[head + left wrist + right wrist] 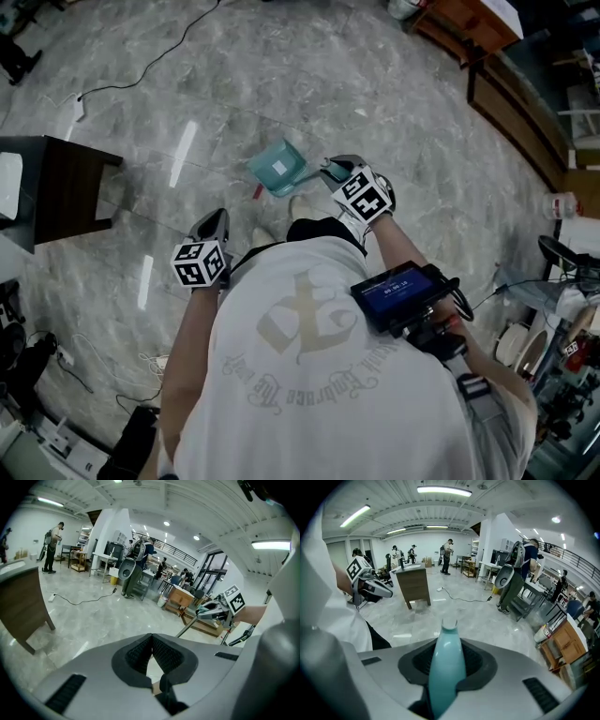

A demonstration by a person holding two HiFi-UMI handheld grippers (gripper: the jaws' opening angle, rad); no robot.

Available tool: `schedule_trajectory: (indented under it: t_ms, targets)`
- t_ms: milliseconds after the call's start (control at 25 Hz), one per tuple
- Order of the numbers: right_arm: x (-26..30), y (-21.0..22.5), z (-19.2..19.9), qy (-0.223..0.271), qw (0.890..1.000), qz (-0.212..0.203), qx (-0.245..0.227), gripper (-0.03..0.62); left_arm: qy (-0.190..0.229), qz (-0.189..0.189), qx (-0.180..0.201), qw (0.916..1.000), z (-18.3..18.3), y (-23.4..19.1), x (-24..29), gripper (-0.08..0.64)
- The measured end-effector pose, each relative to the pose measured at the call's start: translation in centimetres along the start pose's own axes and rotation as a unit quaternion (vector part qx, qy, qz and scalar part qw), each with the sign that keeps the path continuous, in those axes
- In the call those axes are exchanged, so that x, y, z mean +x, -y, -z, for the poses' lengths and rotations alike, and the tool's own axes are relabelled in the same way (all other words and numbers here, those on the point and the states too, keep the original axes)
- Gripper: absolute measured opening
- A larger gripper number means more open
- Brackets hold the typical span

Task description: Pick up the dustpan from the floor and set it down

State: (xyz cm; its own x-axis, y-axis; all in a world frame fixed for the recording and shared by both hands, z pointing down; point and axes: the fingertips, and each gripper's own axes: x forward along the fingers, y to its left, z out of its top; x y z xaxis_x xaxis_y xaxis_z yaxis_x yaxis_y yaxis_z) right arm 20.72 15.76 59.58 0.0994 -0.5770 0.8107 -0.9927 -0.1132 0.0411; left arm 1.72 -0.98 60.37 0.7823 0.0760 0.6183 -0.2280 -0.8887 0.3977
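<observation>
Plainly, the dustpan handle is clamped in the right claw, the shaft slanted down from it to the pan; the empty left claw is shut.

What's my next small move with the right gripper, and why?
Probably lower the right gripper gently: its fingers clamp the teal handle, and the dustpan looks tilted, not clearly resting flat on the floor.
</observation>
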Motion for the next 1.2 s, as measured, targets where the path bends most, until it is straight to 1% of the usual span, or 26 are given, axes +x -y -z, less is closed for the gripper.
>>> schedule_trajectory:
  t_ms: [320, 440, 560, 680, 760, 920, 1040, 1200]
  targets:
    - [3.6, 1.9, -0.1, -0.018, 0.998, -0.046, -0.037, 0.106, 0.011, -0.026, -0.015, 0.9995, -2.3, 0.2, 1.5, 0.012]
    - [5.1, 2.1, -0.4, -0.029, 0.995, -0.063, -0.075, 0.106, 0.018, -0.040, -0.025, 0.9987, -2.8, -0.1, 1.8, 0.012]
    - [6.9, 2.1, -0.5, -0.038, 0.989, -0.083, -0.116, 0.106, 0.022, -0.059, -0.038, 0.9973, -3.2, -0.5, 1.9, 0.012]
    - [8.6, 2.4, -0.4, -0.044, 0.984, -0.098, -0.139, 0.106, 0.025, -0.079, -0.049, 0.9954, -3.3, -0.8, 1.9, 0.012]
    - [9.8, 2.7, -0.3, -0.046, 0.983, -0.106, -0.144, 0.106, 0.022, -0.092, -0.049, 0.9943, -3.2, -0.9, 1.9, 0.012]
    - [11.7, 3.6, 0.0, -0.051, 0.983, -0.117, -0.135, 0.106, 0.012, -0.109, -0.043, 0.9931, -2.9, -0.7, 1.6, 0.012]
    - [13.4, 4.4, -0.1, -0.054, 0.982, -0.127, -0.131, 0.107, 0.009, -0.127, -0.053, 0.9904, -2.9, -1.0, 1.3, 0.012]
    - [17.8, 5.4, -0.6, -0.059, 0.978, -0.147, -0.138, 0.106, 0.005, -0.157, -0.074, 0.9849, -2.8, -3.1, 2.5, 0.012]
